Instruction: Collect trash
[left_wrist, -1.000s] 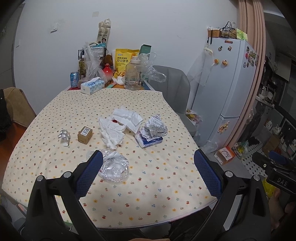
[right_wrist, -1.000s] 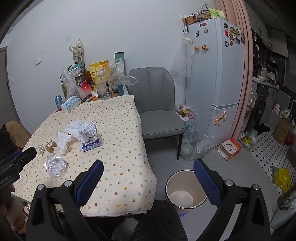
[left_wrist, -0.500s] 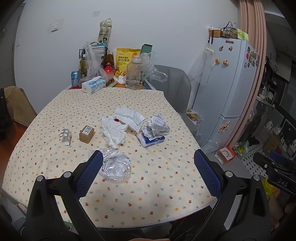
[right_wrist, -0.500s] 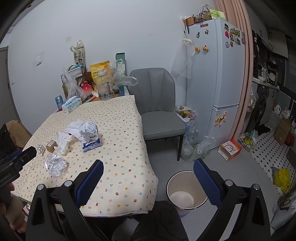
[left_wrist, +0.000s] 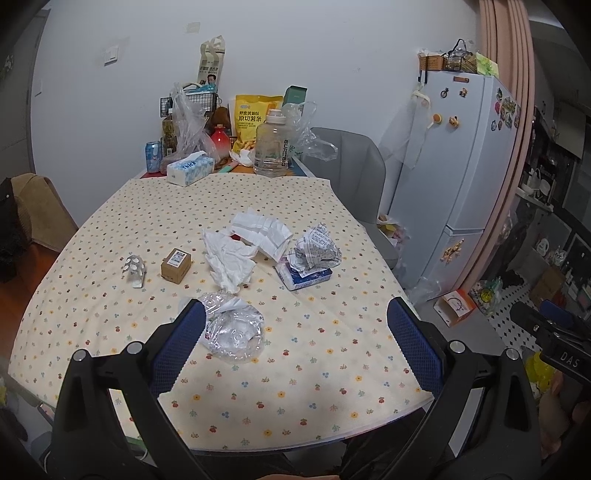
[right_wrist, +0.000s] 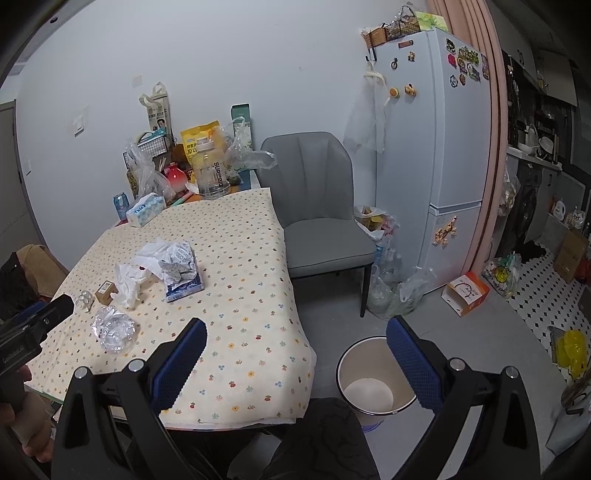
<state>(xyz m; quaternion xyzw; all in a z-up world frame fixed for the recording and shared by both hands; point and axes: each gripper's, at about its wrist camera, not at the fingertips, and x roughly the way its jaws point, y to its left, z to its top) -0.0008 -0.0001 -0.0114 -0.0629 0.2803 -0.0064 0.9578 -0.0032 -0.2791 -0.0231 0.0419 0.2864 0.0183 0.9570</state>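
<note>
By left gripper (left_wrist: 295, 336) finger, crumpled plastic (left_wrist: 233, 330)

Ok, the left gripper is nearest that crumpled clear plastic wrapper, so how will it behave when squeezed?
The crumpled clear plastic wrapper looks thin and puffed, so it will probably collapse between the pads. It is likely very light and may slide on the tablecloth if nudged. Its glossy film could slip from the open left gripper.

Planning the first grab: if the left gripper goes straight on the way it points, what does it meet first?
Probably the crumpled clear plastic wrapper, lying on the tablecloth just ahead of the open left gripper, nearer its left finger; depth is uncertain.
</note>
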